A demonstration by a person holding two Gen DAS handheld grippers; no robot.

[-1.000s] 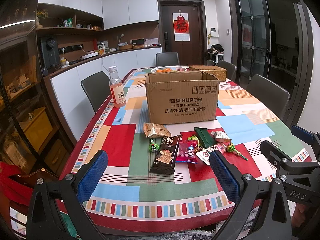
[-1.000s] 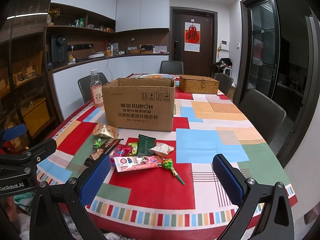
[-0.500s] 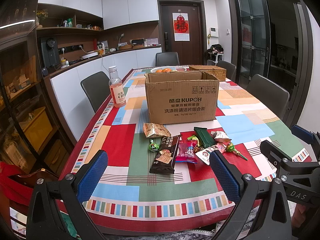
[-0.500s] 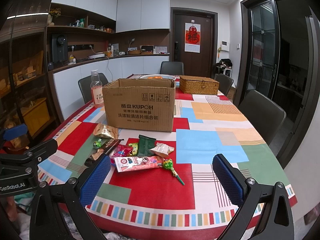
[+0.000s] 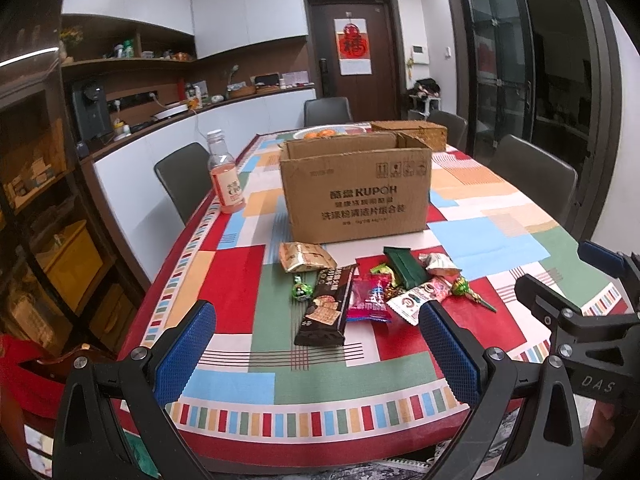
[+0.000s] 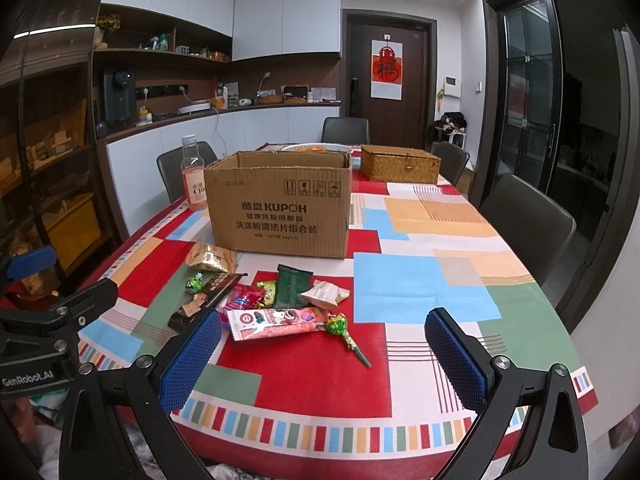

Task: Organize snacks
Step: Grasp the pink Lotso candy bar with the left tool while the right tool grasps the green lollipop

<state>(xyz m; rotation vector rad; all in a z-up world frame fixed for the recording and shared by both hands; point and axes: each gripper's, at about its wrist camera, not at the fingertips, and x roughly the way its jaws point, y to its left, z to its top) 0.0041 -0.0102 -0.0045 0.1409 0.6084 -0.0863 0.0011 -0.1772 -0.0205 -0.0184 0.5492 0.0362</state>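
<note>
Ahead of both tongs, snacks [image 5: 360, 288] heaped before the box [image 5: 356, 192]; dark bar [image 5: 326, 306] lengthwise toward left gripper [image 5: 316, 356], nearer; right gripper [image 6: 324, 360] likewise spread, empty.

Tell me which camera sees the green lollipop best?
The right wrist view: the green lollipop lies whole and unblocked, wrapper and stick clear. The left wrist view shows it smaller, off to the side.

The left gripper [image 5: 316, 354] is hovering with its jaws spread wide and nothing between them. The right gripper [image 6: 324, 360] is hovering just beside it, likewise wide apart and holding nothing.
</note>
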